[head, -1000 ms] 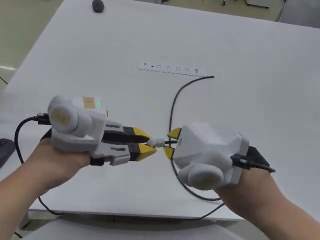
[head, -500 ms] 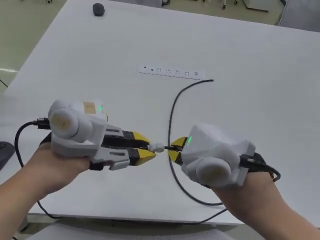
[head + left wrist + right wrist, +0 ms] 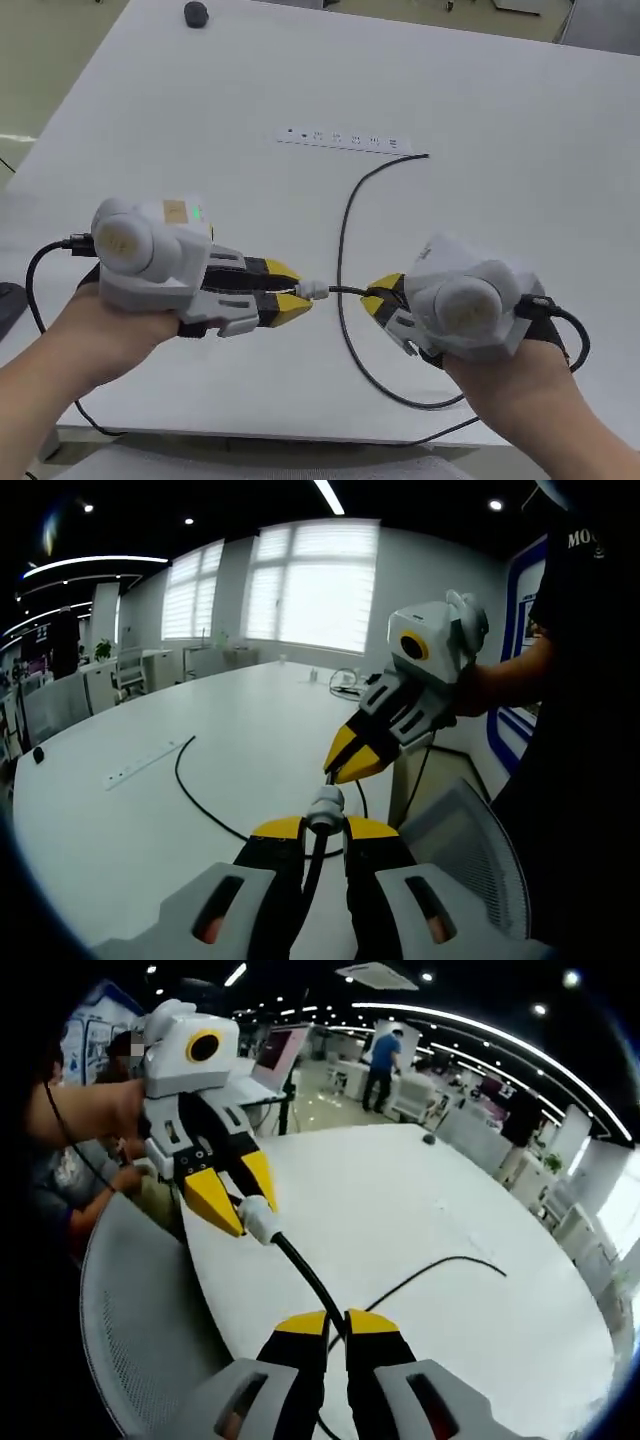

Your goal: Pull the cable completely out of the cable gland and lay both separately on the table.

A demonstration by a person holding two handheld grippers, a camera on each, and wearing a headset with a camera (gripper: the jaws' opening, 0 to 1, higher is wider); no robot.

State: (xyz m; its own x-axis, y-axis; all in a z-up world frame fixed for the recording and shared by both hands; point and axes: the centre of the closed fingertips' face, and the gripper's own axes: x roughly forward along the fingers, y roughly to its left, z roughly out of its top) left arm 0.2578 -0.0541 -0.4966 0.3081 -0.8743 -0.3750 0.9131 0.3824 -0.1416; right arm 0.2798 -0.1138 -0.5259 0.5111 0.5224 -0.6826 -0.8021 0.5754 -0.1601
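Change: R gripper (image 3: 380, 297) now farther out, 3 o'clock of cable gland (image 3: 313, 291); more cable (image 3: 340, 228) between.
L gripper (image 3: 293, 291): pinches gland.
R gripper: pinches cable.
Meaning: cable prob sliding out, not free.

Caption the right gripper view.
Right hand-held gripper shut on the black cable running into the white cable gland held by the left hand-held gripper.

Cut-off "MO" on dark shirt (image 3: 585, 680)

The cable gland (image 3: 313, 291) sits between left gripper (image 3: 302, 288) and right gripper (image 3: 375, 294), cable (image 3: 340, 230) curving back toward power strip (image 3: 343, 140).
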